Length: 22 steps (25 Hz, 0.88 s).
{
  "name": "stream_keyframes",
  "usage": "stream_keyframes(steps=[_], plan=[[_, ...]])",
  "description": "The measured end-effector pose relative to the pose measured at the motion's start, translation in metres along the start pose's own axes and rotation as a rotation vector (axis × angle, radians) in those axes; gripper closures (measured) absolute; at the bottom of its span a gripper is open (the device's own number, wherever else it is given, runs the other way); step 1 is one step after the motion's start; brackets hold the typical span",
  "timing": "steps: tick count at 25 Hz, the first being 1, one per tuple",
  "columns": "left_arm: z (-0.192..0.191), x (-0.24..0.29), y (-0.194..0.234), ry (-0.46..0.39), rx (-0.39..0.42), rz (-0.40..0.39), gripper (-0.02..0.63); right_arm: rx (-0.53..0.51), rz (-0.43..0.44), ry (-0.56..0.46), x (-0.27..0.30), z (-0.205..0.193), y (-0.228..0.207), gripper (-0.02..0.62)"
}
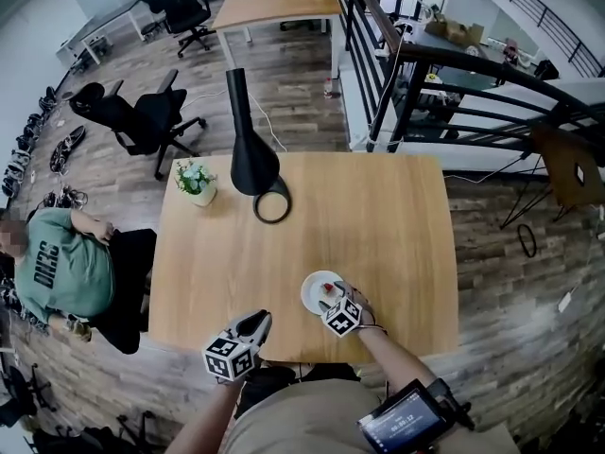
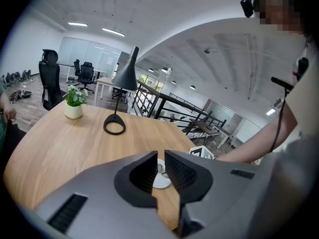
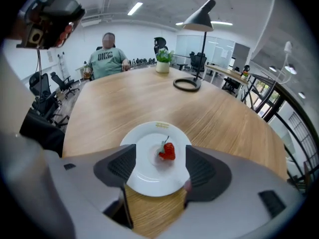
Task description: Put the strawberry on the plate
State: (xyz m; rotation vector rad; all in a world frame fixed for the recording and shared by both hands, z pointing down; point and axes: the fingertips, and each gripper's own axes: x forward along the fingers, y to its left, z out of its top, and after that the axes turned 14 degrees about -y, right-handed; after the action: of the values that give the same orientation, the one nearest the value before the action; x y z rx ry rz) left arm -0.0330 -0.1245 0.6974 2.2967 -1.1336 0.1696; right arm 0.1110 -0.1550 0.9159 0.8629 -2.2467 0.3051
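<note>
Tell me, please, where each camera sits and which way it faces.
Head view: on the head, steeply down at the table; left gripper, right gripper, forearms show.
Left gripper view: on that gripper, toward the lamp; its barely parted jaws show.
Right gripper view: on that gripper, down at the strawberry on the plate; its open jaws show.
All share the plate.

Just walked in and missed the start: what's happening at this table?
A person works at a wooden table with a gripper in each hand. The strawberry lies on the white plate, between the wide-open jaws of the right gripper, untouched. The left gripper hangs near the table's edge, jaws a narrow gap apart, empty.
</note>
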Motion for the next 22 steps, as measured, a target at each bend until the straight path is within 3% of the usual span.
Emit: stream_keyframes(steps=[6, 10, 13, 17, 22], plan=[[0.030, -0.005, 0.010, -0.086, -0.045, 0.032, 0.578, 0.088, -0.130, -0.238, -0.068, 0.074, -0.045, 0.299], [0.062, -0.009, 0.018, -0.172, -0.066, 0.049, 0.578, 0.187, -0.226, -0.467, -0.127, 0.135, -0.076, 0.303], [0.087, -0.011, 0.017, -0.233, -0.062, 0.048, 0.578, 0.244, -0.278, -0.615, -0.174, 0.183, -0.095, 0.349], [0.114, -0.018, 0.022, -0.307, -0.045, 0.046, 0.578, 0.275, -0.287, -0.722, -0.206, 0.231, -0.097, 0.374], [0.145, -0.011, 0.024, -0.388, -0.048, 0.015, 0.578, 0.207, -0.309, -0.795, -0.235, 0.269, -0.103, 0.400]])
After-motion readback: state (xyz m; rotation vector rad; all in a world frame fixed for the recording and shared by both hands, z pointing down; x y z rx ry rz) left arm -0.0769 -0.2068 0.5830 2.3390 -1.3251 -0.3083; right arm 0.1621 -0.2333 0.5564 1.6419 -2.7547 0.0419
